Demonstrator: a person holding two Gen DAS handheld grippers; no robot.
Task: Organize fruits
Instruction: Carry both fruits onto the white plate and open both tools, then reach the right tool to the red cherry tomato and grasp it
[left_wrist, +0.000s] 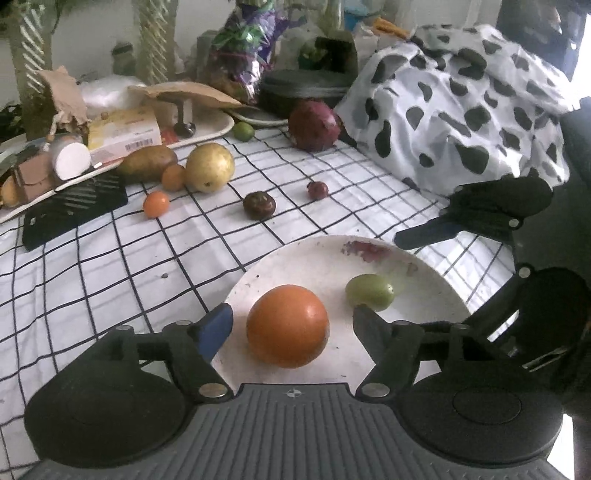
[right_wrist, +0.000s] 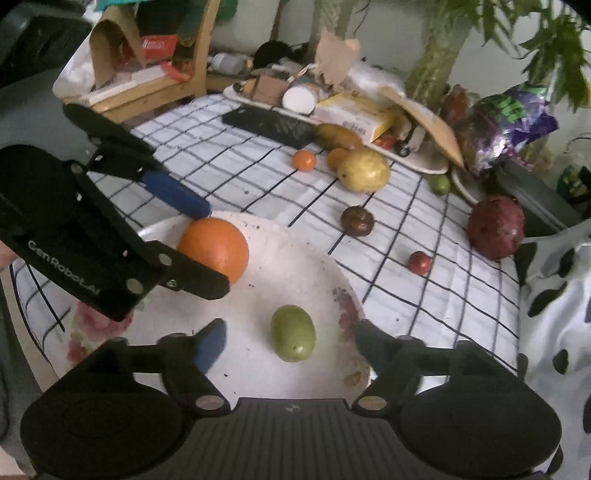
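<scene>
A white plate (left_wrist: 314, 258) (right_wrist: 295, 266) on the checked tablecloth holds a large orange (left_wrist: 287, 325) (right_wrist: 216, 247) and a small green oval fruit (left_wrist: 369, 291) (right_wrist: 293, 333). My left gripper (left_wrist: 291, 325) (right_wrist: 212, 249) is open with the orange between its fingers; a narrow gap shows on each side of the fruit. My right gripper (right_wrist: 290, 332) is open around the green fruit, both fingers well clear of it. Loose on the cloth beyond lie a yellow pear (left_wrist: 209, 167) (right_wrist: 364, 170), a dark round fruit (left_wrist: 259, 205) (right_wrist: 357, 220) and a small red fruit (left_wrist: 317, 190) (right_wrist: 419, 262).
A big dark-red fruit (left_wrist: 314, 125) (right_wrist: 496, 229), a lime (left_wrist: 243, 131), two small orange fruits (left_wrist: 156, 204) and a brown potato-like thing (left_wrist: 147, 162) lie further back. A cluttered tray (left_wrist: 207, 134), a black slab (left_wrist: 74, 206) and a cow-print cloth (left_wrist: 461, 103) border the cloth.
</scene>
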